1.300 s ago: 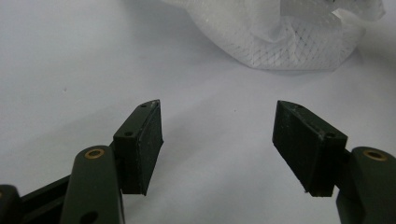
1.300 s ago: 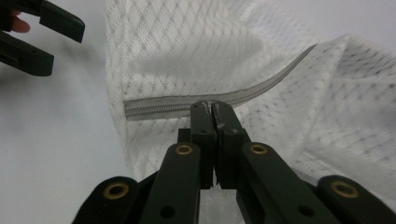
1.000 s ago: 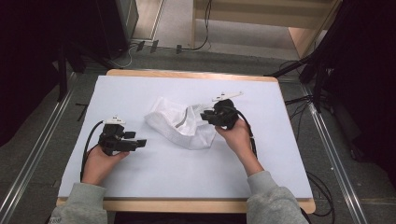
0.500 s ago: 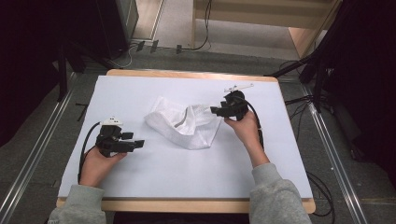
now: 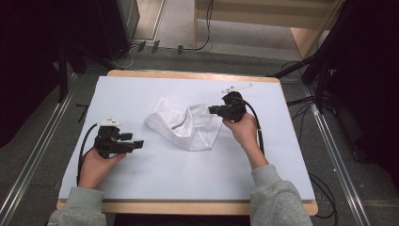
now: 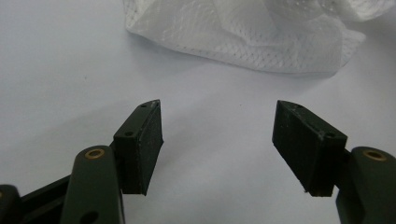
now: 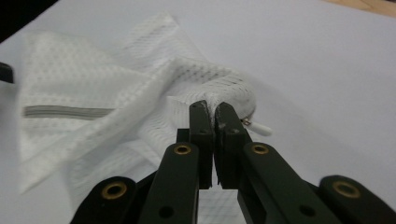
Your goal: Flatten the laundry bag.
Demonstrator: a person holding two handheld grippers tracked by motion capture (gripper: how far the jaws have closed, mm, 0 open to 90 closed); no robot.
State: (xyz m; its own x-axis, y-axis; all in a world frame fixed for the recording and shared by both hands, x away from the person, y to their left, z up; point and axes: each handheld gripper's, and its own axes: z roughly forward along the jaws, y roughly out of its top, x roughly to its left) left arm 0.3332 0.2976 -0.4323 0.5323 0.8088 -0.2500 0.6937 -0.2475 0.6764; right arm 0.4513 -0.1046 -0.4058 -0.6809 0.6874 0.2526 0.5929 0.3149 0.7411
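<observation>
Your right gripper (image 7: 214,112) has just closed its jaws, pinching a fold of the white mesh laundry bag (image 7: 116,93) beside its zipper pull (image 7: 258,127), above the white table cover (image 7: 327,70).

Your white mesh laundry bag (image 5: 186,126) lies crumpled, zipper (image 7: 65,112) closed; its corner is pinched in your right gripper (image 7: 214,114), well ahead of your left gripper (image 6: 217,126).
</observation>
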